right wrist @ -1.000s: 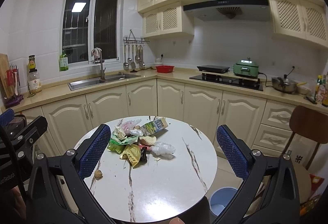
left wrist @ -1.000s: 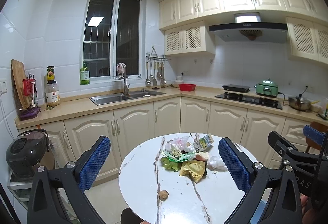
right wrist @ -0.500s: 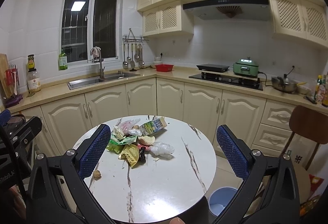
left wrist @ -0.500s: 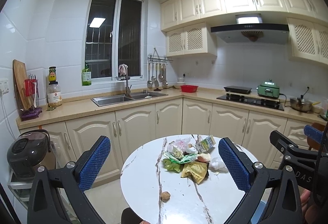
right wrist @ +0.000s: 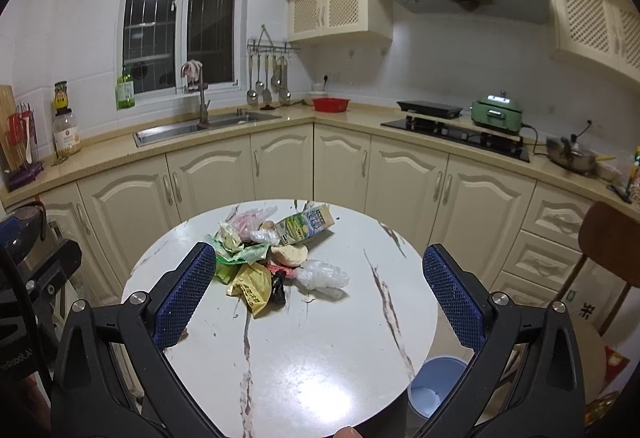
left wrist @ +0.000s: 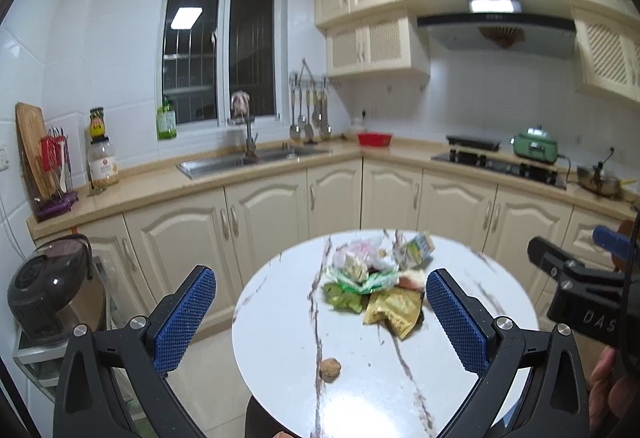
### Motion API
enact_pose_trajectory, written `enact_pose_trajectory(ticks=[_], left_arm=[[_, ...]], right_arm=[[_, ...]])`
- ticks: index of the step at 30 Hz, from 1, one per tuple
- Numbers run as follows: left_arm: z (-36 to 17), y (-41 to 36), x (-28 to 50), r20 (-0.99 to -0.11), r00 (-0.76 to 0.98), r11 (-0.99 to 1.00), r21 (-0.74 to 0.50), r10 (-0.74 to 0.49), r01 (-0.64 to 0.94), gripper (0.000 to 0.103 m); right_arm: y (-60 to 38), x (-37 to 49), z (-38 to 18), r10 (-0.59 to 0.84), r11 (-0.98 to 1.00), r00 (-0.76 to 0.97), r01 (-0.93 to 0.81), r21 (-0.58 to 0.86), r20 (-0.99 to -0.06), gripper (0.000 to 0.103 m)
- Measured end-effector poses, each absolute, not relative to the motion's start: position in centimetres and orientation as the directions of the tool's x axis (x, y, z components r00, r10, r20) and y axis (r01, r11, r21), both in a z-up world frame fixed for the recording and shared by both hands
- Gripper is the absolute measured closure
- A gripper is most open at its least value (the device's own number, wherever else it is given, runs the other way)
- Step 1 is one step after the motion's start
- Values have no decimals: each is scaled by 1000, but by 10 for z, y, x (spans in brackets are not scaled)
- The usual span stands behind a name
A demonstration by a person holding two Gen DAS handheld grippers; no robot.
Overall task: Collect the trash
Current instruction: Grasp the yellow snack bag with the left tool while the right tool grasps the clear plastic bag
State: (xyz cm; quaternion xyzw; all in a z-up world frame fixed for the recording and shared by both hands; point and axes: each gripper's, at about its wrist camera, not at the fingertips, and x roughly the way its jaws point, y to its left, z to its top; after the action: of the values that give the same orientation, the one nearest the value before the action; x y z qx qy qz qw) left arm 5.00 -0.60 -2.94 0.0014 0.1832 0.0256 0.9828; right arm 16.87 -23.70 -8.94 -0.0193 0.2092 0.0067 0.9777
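A pile of trash [right wrist: 272, 256] lies on the far half of a round white marble table [right wrist: 320, 358]: a green drink carton [right wrist: 306, 224], a yellow wrapper [right wrist: 252, 284], green wrappers, clear plastic bags. In the left wrist view the same pile [left wrist: 372, 278] sits beyond a small brown nut [left wrist: 330, 369]. My left gripper [left wrist: 320, 322] is open and empty, above the table's near edge. My right gripper [right wrist: 316, 302] is open and empty, short of the pile.
A blue bin [right wrist: 436, 384] stands on the floor under the table's right edge. A brown chair [right wrist: 612, 242] is at the right. Cream cabinets, a sink [right wrist: 204, 125] and a hob [right wrist: 456, 131] run behind. A dark rice cooker [left wrist: 48, 286] sits at the left.
Both grippers have edged forward toward the table, so the trash pile looks slightly larger. The jaws stay wide open.
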Motion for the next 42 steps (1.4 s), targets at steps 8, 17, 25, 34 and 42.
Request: enact_pose_trajectory(ticks=[8, 17, 25, 34, 42], left_arm=[[-52, -2, 115, -488, 871, 999, 15, 49, -47, 1], [-87, -1, 187, -642, 766, 1000, 3, 21, -25, 1], [-108, -12, 254, -710, 703, 999, -29, -47, 38, 1], [-128, -25, 312, -756, 647, 995, -52, -97, 88, 1], [-148, -18, 363, -795, 594, 992, -103, -122, 67, 3]], right_arm=[[-250, 213, -118, -10, 999, 860, -12, -40, -510, 0], [-280, 275, -187, -16, 1000, 730, 8, -15, -684, 0], [-294, 328, -226, 8, 1000, 642, 6, 16, -766, 0], [-285, 376, -252, 78, 995, 590, -91, 30, -803, 0], [-272, 408, -269, 129, 987, 553, -153, 52, -823, 19]])
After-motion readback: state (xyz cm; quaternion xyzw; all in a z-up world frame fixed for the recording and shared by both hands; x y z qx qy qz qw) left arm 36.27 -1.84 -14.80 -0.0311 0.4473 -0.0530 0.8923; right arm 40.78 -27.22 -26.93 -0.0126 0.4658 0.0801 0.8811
